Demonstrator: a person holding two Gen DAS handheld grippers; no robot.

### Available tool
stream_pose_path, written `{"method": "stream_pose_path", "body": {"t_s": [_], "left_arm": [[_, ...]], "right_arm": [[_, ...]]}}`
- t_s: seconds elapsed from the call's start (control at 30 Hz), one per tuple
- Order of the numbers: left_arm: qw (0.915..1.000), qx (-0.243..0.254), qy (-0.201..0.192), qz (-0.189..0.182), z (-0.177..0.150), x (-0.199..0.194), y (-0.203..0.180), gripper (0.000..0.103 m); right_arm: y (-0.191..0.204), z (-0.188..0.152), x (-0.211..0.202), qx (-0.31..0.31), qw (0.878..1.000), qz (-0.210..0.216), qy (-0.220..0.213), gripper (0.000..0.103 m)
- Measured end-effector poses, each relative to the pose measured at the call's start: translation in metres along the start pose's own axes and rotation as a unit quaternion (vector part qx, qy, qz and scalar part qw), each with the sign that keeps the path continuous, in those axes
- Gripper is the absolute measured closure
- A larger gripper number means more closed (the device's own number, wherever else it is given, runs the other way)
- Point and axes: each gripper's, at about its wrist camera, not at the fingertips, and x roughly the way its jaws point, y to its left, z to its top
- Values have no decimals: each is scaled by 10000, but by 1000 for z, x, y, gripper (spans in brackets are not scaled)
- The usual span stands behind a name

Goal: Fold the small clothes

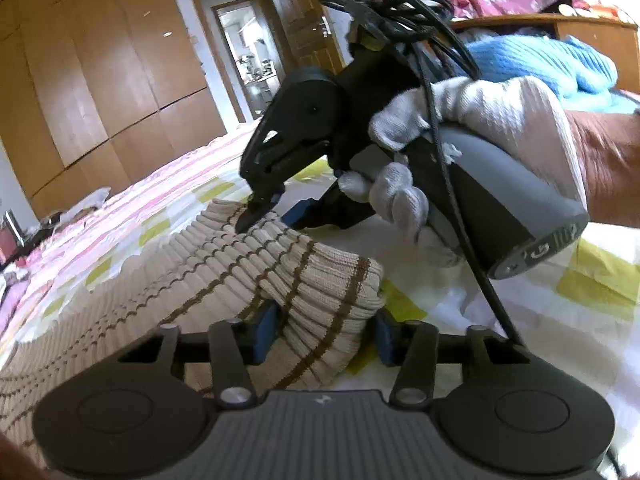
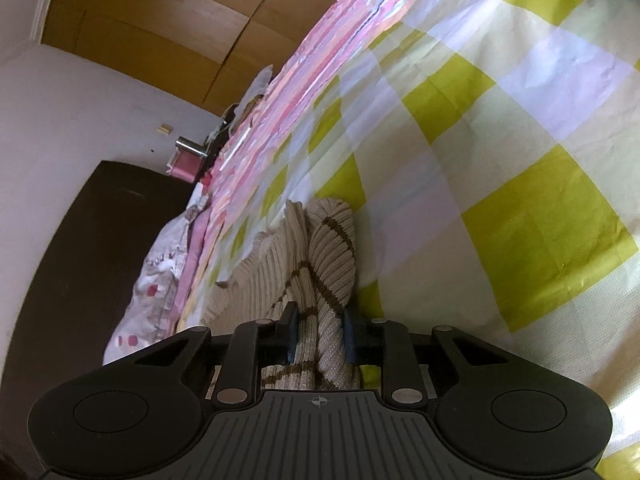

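Your left gripper (image 1: 322, 330) has its two blue-padded fingers on either side of a thick fold of the beige ribbed knit garment with thin brown stripes (image 1: 224, 276). The fold fills the gap between the pads, so the gripper is clamped on the cloth. The garment lies on the bed sheet with yellow-green and white checks (image 1: 592, 280), and from the fold it spreads out flat toward the left side of the left wrist view.

Your right gripper (image 2: 320, 334) is also closed on the same garment (image 2: 320, 256). In the right wrist view a bunched ridge of the knit runs between the fingers, and both pads press against it. In the left wrist view you see this gripper (image 1: 272, 216) coming down from the right, with its dark tips at the far edge of the knit. A hand in a white cloth glove (image 1: 480, 120) holds its grey handle, and a black cable (image 1: 400, 4) loops above it.

Beyond the checked sheet lies a pink striped cover (image 2: 304, 92). A wooden wardrobe (image 1: 100, 80) stands behind the bed, and a light blue knitted cloth (image 1: 560, 64) is at the right.
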Motion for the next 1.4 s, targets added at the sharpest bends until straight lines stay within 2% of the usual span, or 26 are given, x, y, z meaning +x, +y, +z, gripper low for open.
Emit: {"method": "stream_pose_path", "body": {"t_s": [0.03,0.1,0.17,0.33,0.6,0.8,0.87,1.17,1.27,1.4], "left_arm": [[9999,-134,5,-30,1,-2,4,60],[9990,-433,-5,-136,3,-4,15,73],[9968,-753,-46,-247,7,-10,27,79],[9869,-1522,-301,-451,13,-36,63,83],[9606,-2672,-649,-400,-3,-89,141,85],[9479,-3102,-730,-45,-37,-115,192,85],[9411,-3312,-679,9,-50,-119,207,85],[9148,-4017,-380,181,-116,-128,261,85],[9078,-4193,-136,48,-133,-125,270,85],[9082,-4182,159,-17,-139,-119,268,85]], "right_arm": [[2,0,0,-42,10000,-36,-6,81],[7,-1,-1,-119,9999,-83,-8,83],[13,-2,-3,-120,9999,-79,-37,86],[38,-2,-12,-127,9997,62,-202,87],[117,-11,-5,-489,9976,366,-317,87],[188,-35,34,-997,9940,412,-153,87],[207,-46,52,-1153,9926,371,-41,87],[270,-111,140,-1882,9805,-107,556,87],[282,-135,165,-2239,9711,-428,707,87],[290,-160,193,-2601,9573,-821,961,86]]}}
